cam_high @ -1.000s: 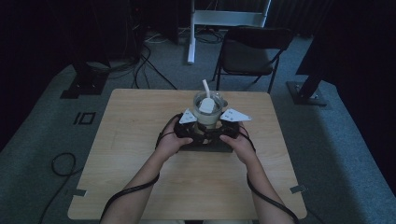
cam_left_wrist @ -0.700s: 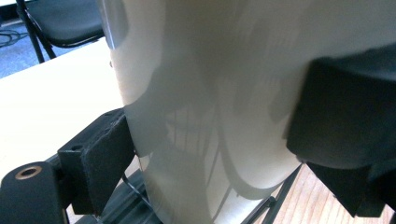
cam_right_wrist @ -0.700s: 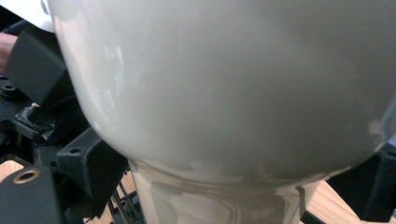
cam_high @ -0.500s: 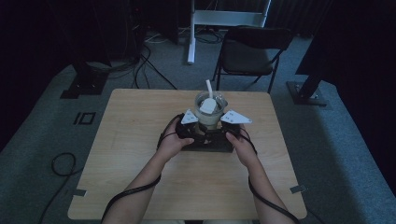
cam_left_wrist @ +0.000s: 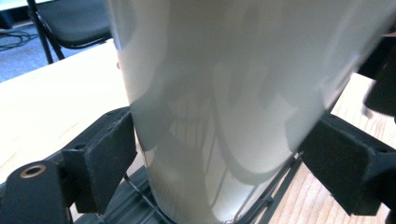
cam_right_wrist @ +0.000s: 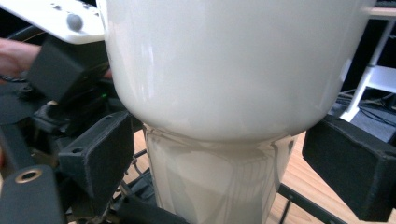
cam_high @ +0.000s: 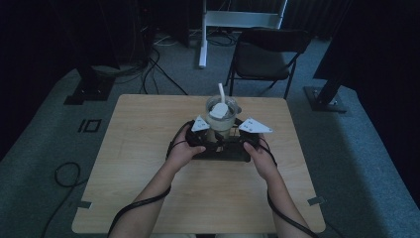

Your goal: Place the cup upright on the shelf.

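Both grippers' fingers (cam_left_wrist: 100, 161) bracket the cup (cam_high: 221, 116).

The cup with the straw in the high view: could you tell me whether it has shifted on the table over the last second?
No. The cup stands at the same spot against the table's far edge, between both hand-held grippers.

A dim recording room or lab is suggested: a plain wooden table (cam_high: 148, 148) is set on grey carpet (cam_high: 44, 163), black stand bases (cam_high: 324, 99) and loose cables (cam_high: 148, 64) are seen around it, and a folding chair (cam_high: 265, 54) is placed behind.
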Demonstrator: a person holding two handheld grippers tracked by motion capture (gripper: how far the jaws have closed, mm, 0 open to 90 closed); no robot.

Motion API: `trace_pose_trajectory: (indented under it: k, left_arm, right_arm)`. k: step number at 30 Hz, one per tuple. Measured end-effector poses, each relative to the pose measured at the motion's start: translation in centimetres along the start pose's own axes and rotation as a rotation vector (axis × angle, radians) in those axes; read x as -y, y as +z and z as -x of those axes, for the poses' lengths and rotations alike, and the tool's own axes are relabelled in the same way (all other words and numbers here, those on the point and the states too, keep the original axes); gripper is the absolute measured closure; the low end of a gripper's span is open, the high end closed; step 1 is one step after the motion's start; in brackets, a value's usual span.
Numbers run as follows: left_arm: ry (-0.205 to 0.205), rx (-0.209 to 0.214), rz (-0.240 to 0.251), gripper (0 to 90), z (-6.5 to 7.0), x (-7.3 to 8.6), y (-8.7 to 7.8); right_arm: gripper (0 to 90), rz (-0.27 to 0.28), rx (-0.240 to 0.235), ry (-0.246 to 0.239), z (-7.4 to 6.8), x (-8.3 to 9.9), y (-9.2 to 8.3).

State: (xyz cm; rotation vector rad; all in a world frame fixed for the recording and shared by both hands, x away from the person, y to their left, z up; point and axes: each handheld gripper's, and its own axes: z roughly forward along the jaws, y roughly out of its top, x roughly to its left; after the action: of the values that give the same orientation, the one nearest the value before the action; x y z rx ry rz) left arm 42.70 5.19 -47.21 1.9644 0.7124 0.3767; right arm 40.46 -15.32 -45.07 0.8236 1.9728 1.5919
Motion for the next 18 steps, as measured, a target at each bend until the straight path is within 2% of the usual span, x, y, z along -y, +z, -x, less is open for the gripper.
trace_pose_trajectory:
  k: [2, 5, 10, 13, 18]
  left_arm:
    - [0.000, -0.008, 0.004, 12.6, 0.1, 0.0, -0.1]
    - [-0.006, -0.020, 0.018, 12.7, 0.2, 0.0, -0.5]
    - [-0.024, -0.012, 0.055, 15.3, 0.4, -0.1, -1.6]
    - [-0.013, -0.017, 0.062, 15.3, 0.6, -0.1, -2.3]
    - [-0.041, -0.032, 0.100, 14.8, 0.9, -0.1, -3.6]
  right_arm:
    - [9.1, -0.002, -0.004, 0.016, 0.2, 0.1, -0.2]
    - [9.1, -0.004, 0.001, 0.012, 0.2, 0.2, -0.5]
    - [9.1, -0.011, 0.000, 0.014, 0.3, 0.6, -1.2]
    - [9.1, -0.017, 0.009, 0.017, 0.3, 0.7, -1.7]
    - [9.1, -0.016, 0.035, 0.018, 0.7, 0.6, -3.0]
